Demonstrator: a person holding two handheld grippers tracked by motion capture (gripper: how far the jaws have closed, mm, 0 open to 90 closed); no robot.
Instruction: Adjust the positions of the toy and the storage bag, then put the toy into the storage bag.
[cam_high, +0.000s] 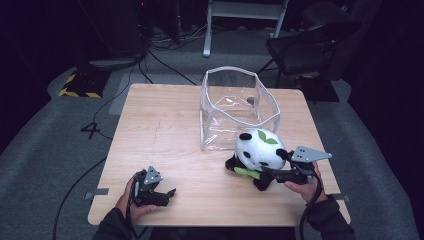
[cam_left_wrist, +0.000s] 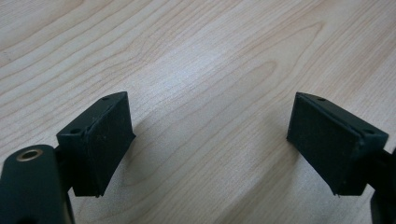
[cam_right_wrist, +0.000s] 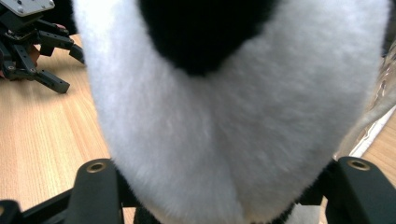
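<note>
The plush panda sits on the surface just in front of the clear plastic bin, and the right gripper has its fingers around the toy's lower body. The bin lies straight beyond the panda. The left gripper rests well apart, fingers wide and empty.
</note>
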